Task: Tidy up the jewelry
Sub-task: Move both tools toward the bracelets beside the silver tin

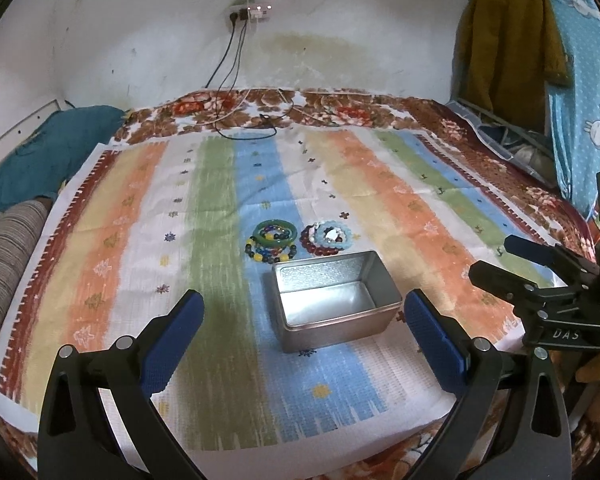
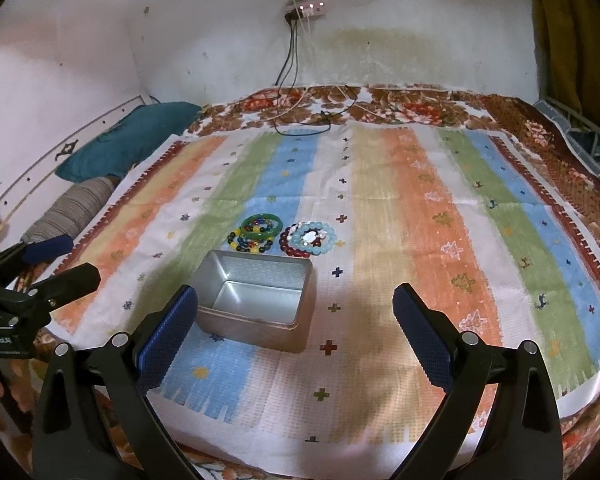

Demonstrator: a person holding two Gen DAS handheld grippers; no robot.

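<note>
On the striped cloth, where's the jewelry?
— Bracelets + bead bangles piled just behind the open tin, not inside.
— Claws?
— Left gripper & right gripper both wide open, holding nothing, hovering near the tin.

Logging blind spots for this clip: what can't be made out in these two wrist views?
- Bracelet piles: overlapping, too small in both views to count them.
- Tin box: near wall hides part of its floor in both views.
- Left gripper, right gripper: wide open; bodies cut off by bottom edge.
- Wall socket: too small to read.
</note>
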